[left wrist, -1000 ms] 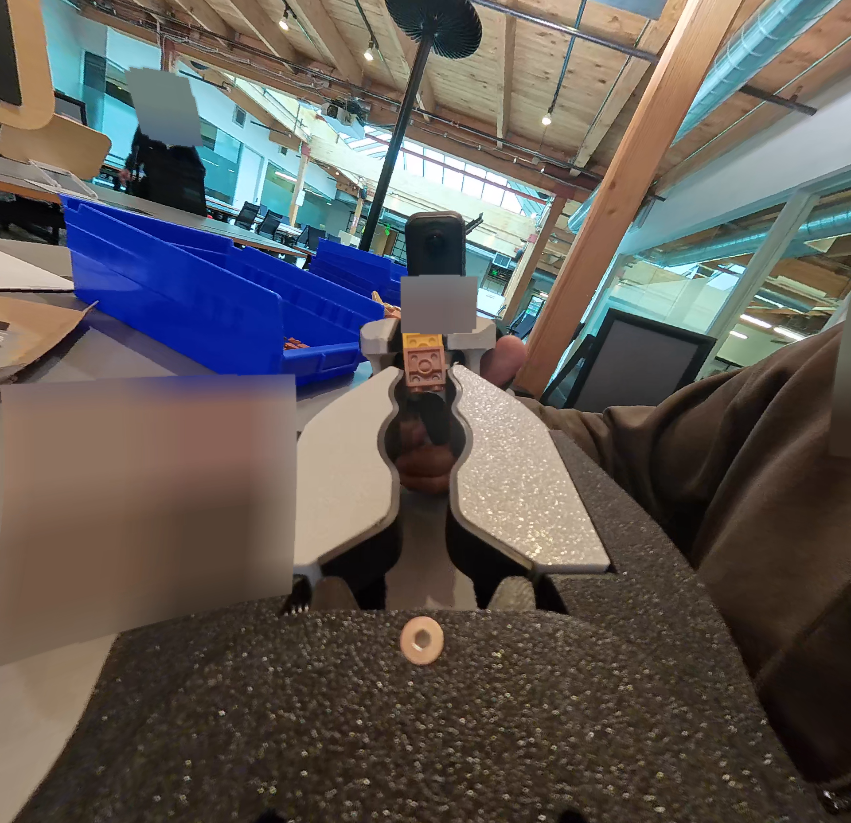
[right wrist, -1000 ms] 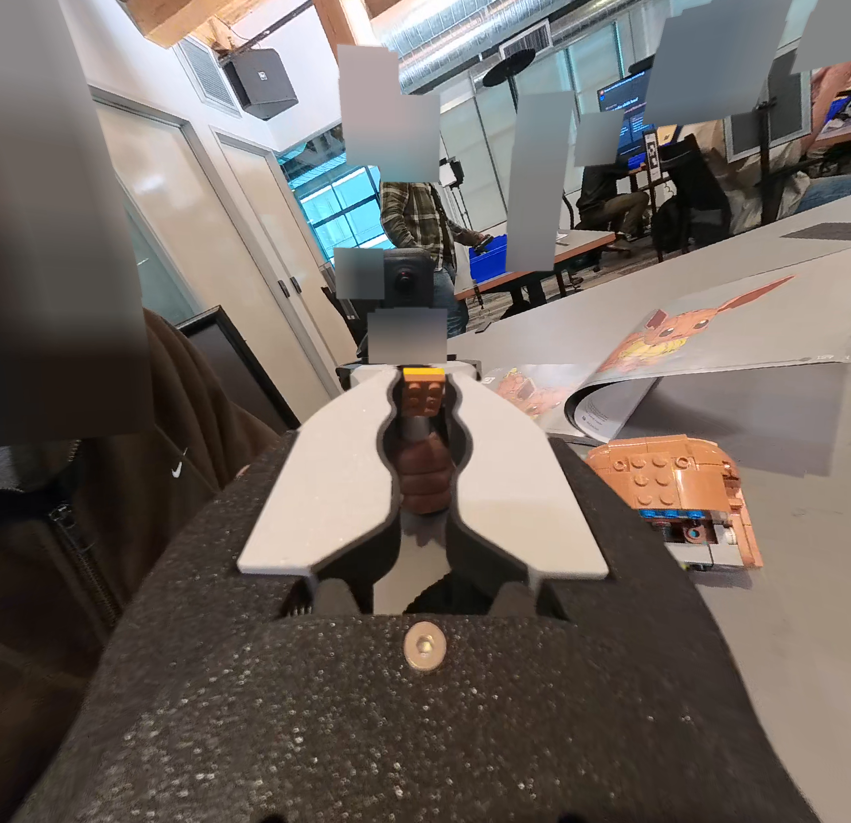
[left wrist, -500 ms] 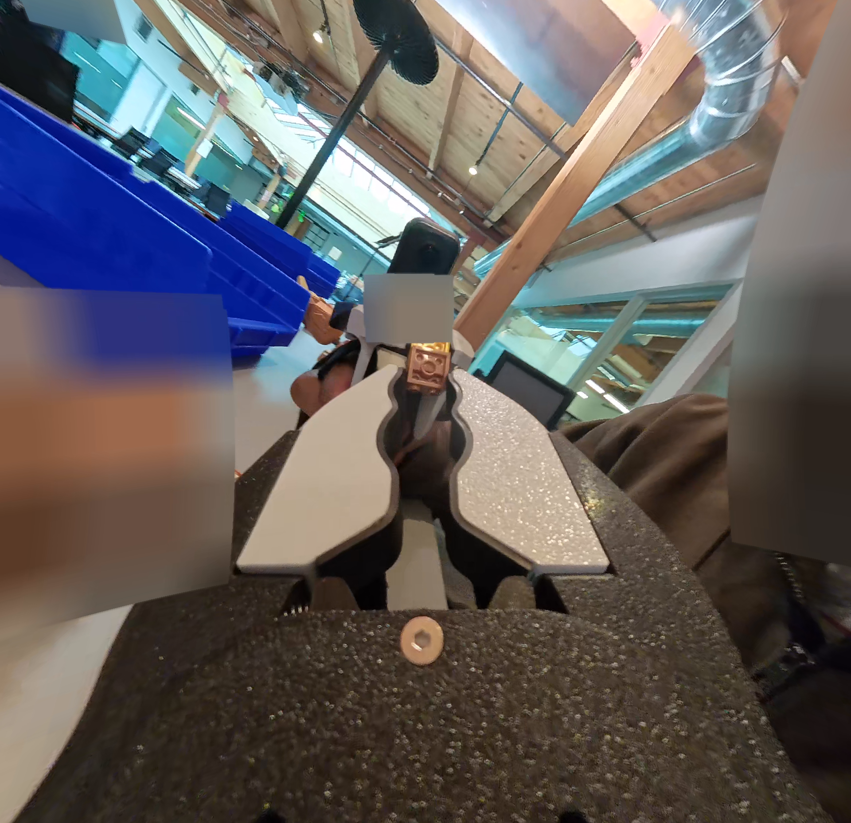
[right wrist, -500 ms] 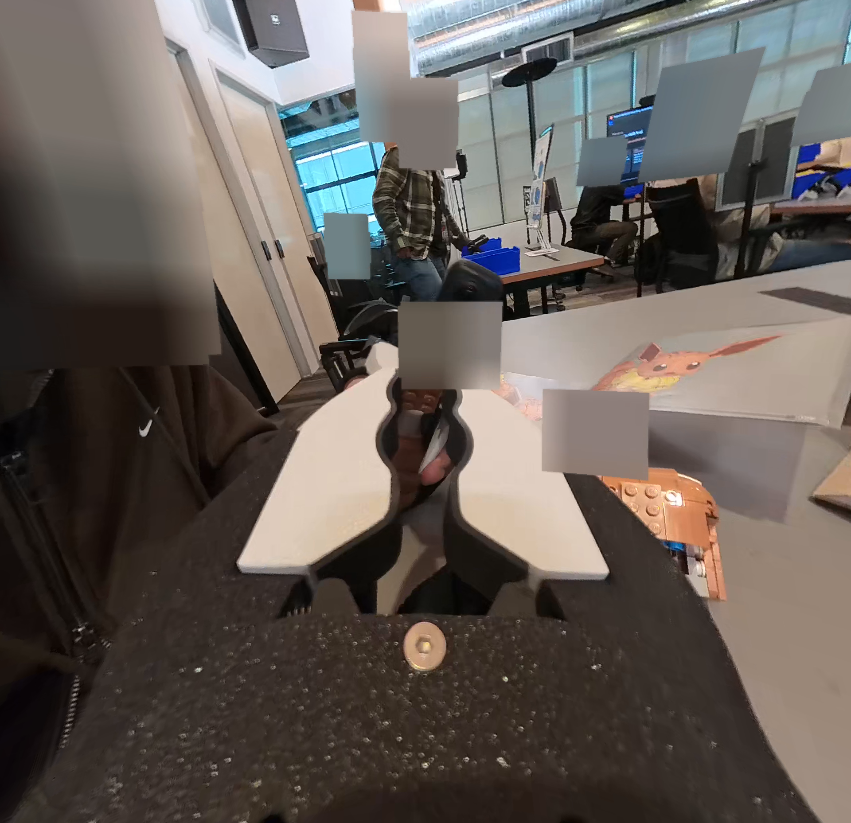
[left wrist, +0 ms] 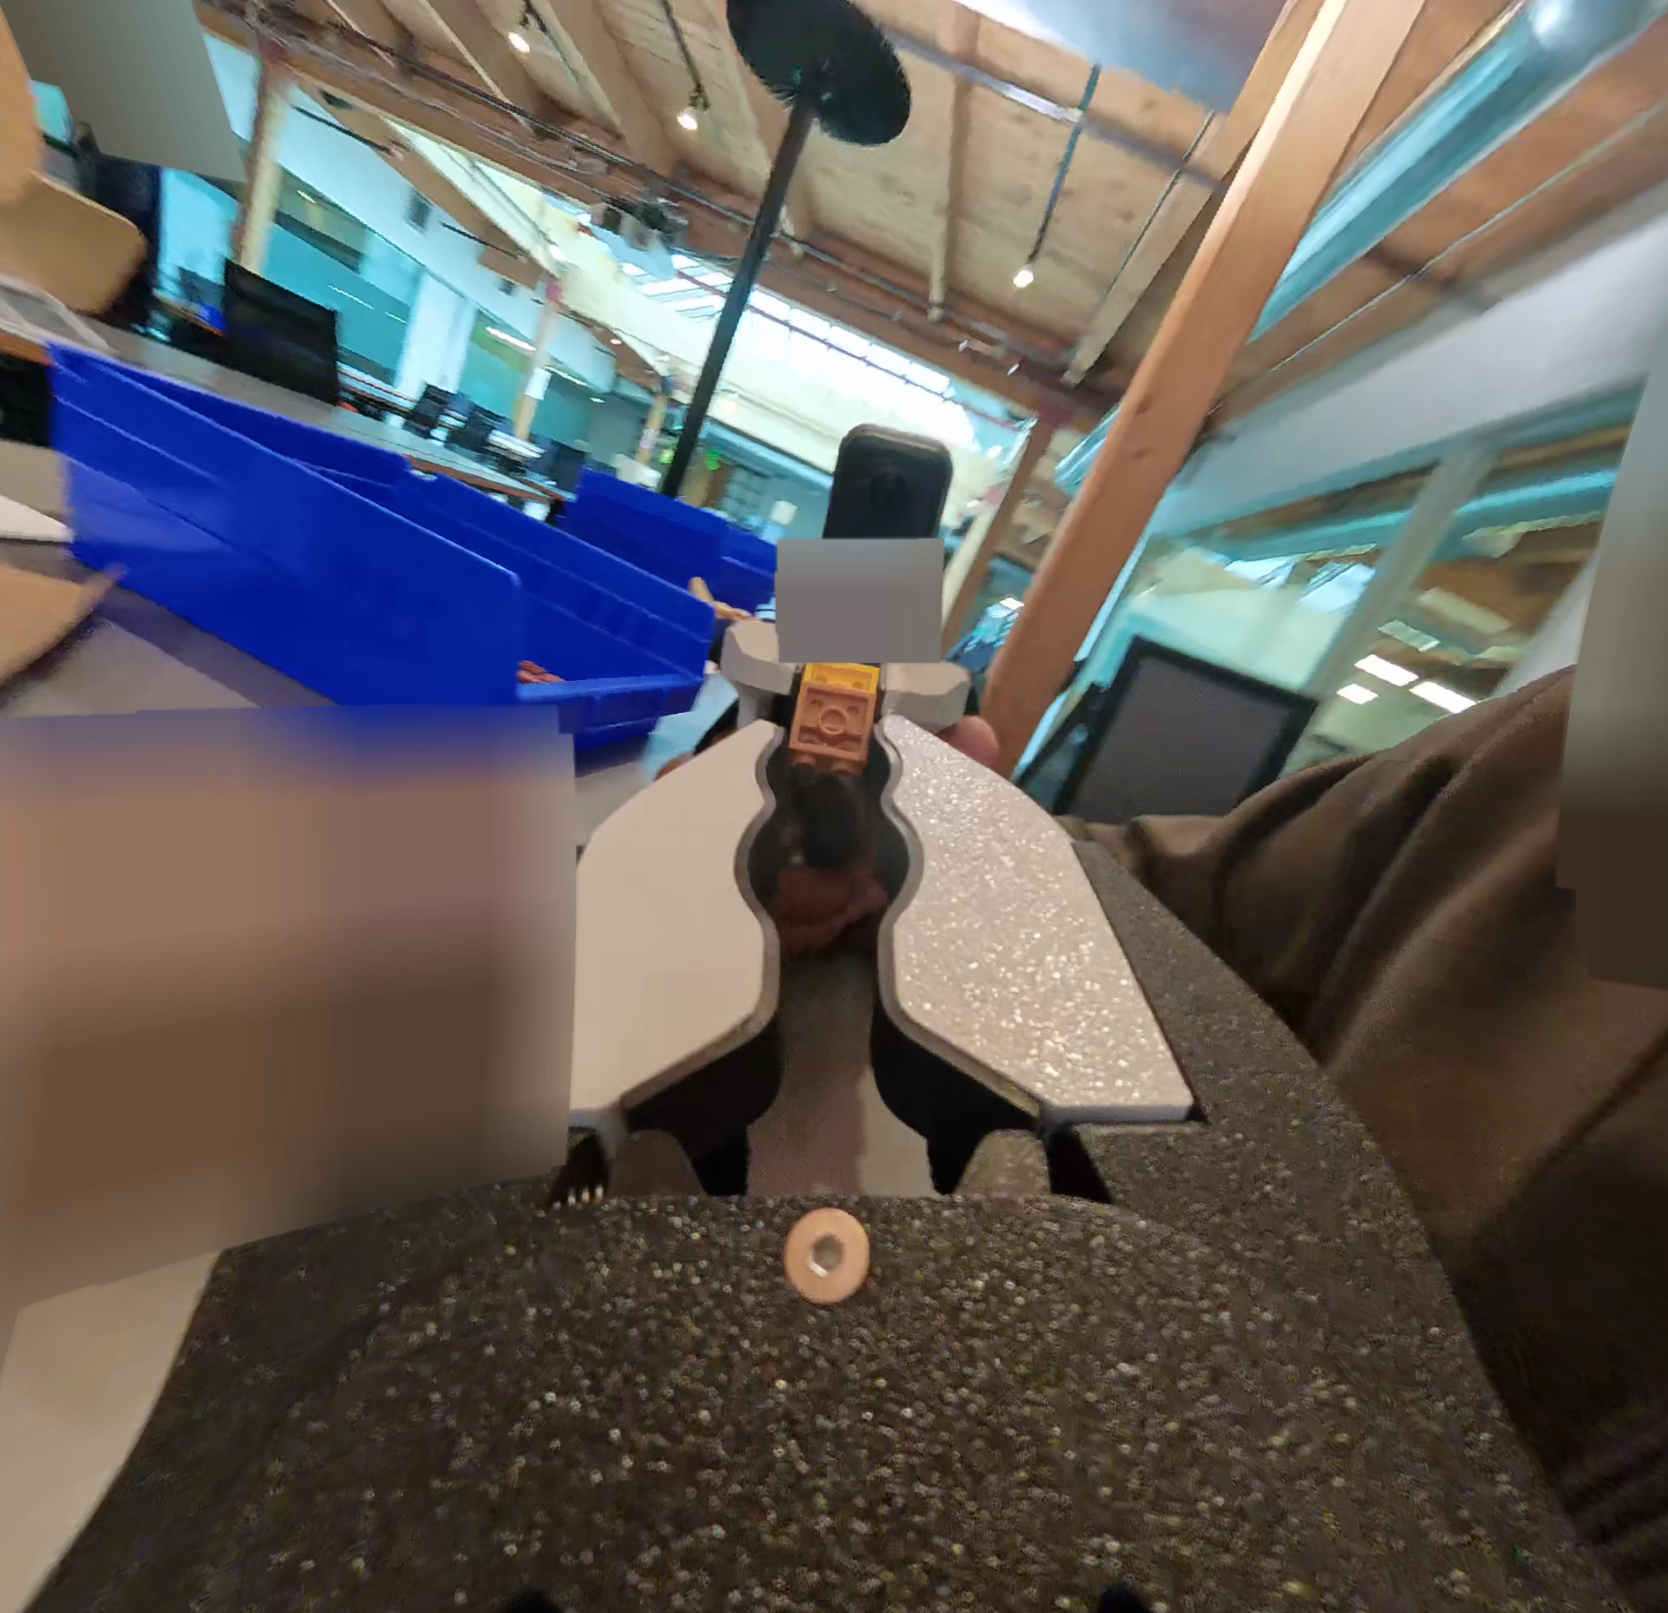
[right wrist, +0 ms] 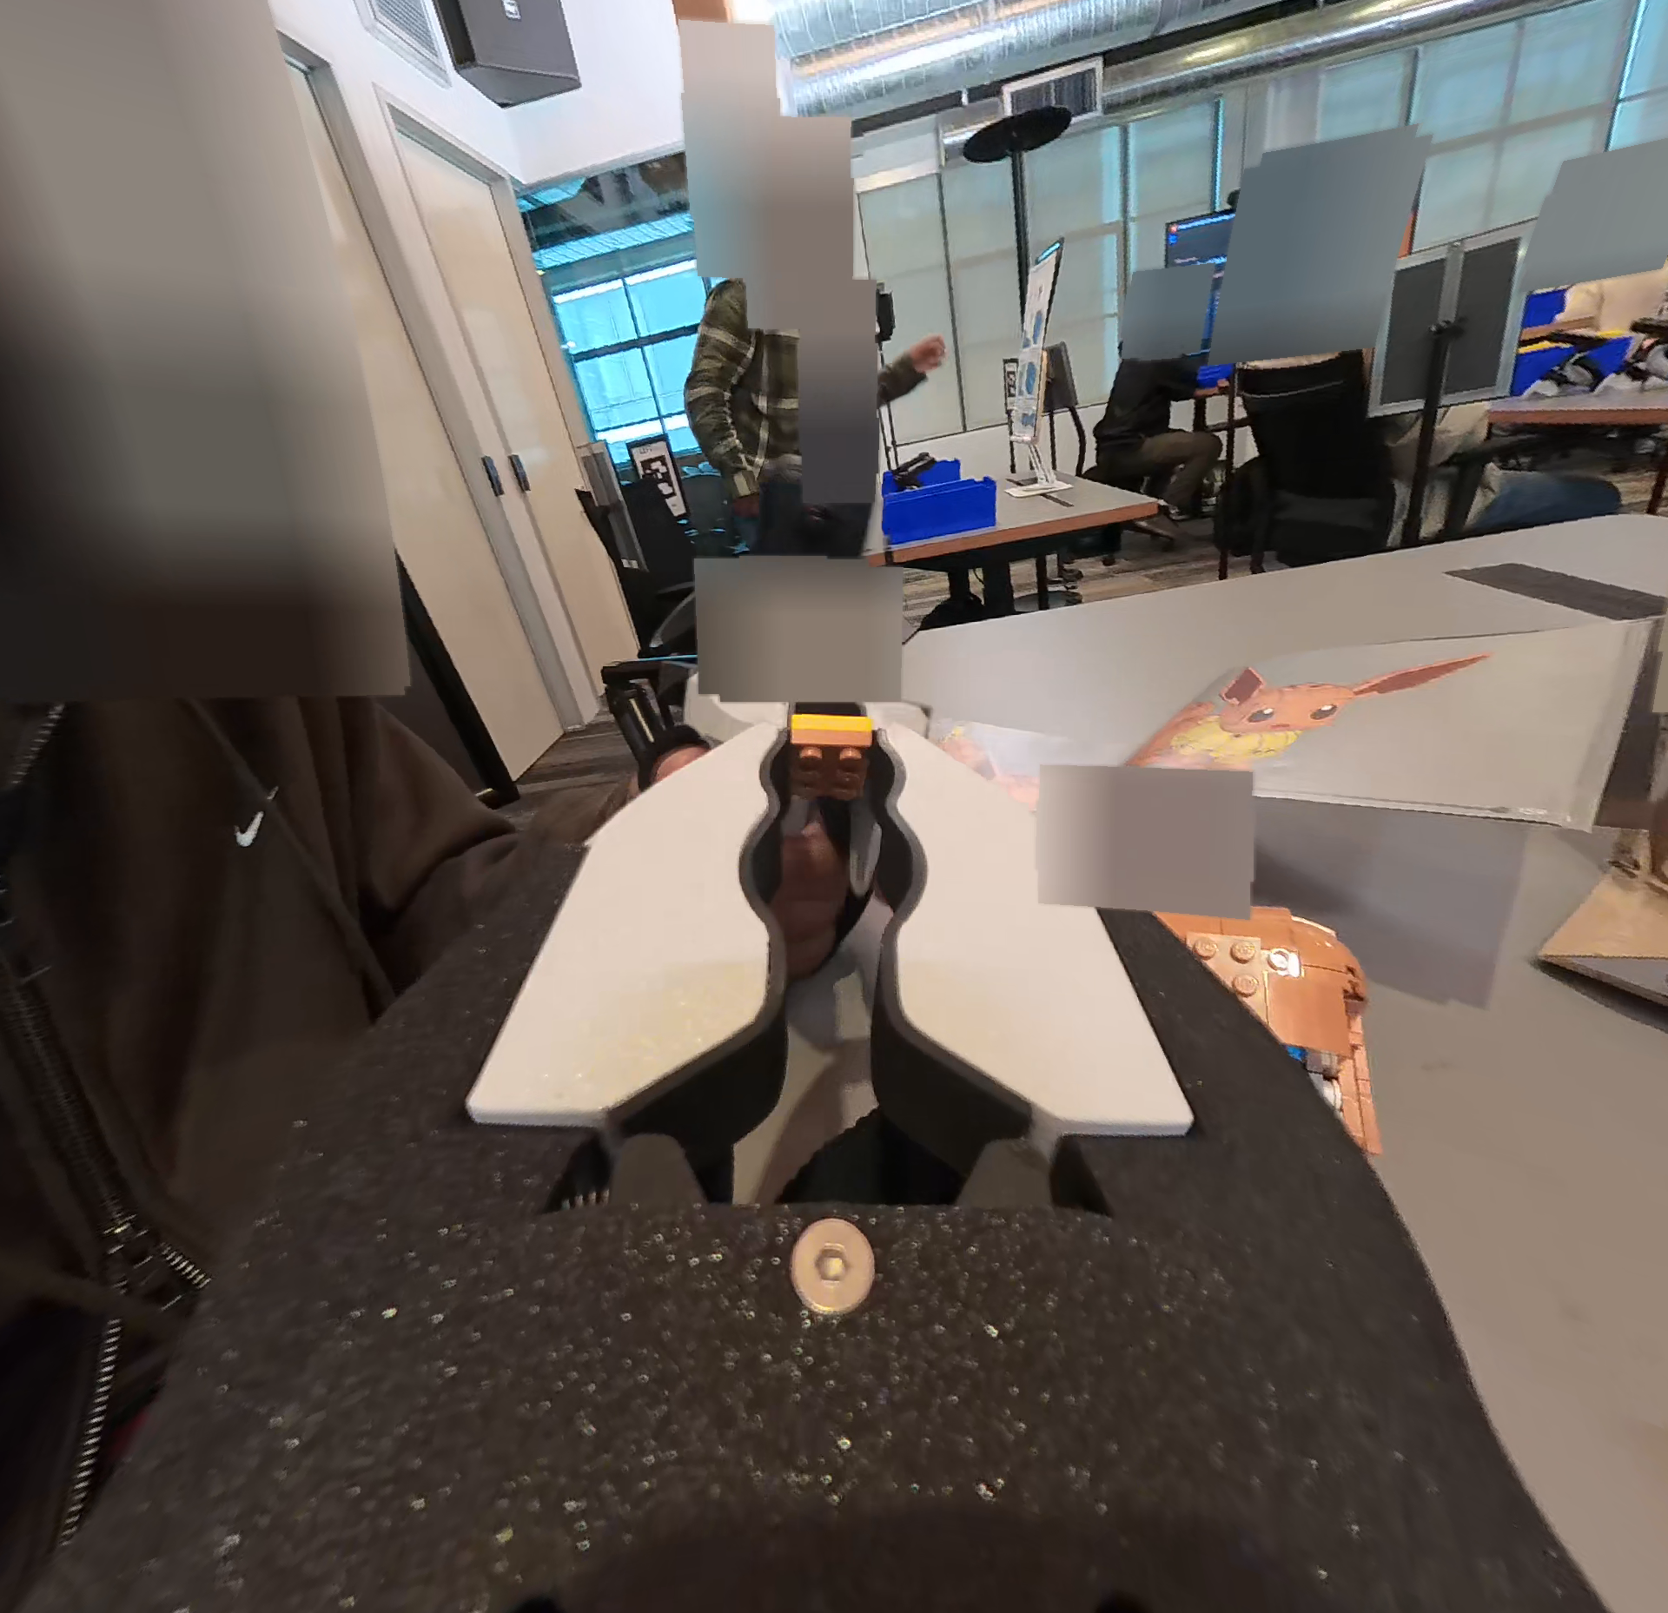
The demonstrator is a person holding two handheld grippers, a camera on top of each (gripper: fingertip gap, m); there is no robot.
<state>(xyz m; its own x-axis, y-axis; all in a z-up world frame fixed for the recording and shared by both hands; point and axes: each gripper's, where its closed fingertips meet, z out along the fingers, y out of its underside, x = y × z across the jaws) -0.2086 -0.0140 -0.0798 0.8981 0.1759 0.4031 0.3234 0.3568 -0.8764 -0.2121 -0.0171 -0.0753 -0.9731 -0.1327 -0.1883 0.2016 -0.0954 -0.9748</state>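
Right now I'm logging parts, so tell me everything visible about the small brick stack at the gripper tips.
The small brick stack looks like glossy plastic: a tan studded brick below, a thin yellow plate on top. It sits clamped at the tips of the left gripper, held above the table, with the right gripper meeting it head-on. Both jaws appear shut on it.

Two grippers point(left wrist: 832, 739) point(right wrist: 830, 757), two stacked bricks point(left wrist: 832, 723)

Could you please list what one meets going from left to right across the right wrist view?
Brown hooded jacket → small brick stack held at the right gripper tips → open booklet → cardboard piece.
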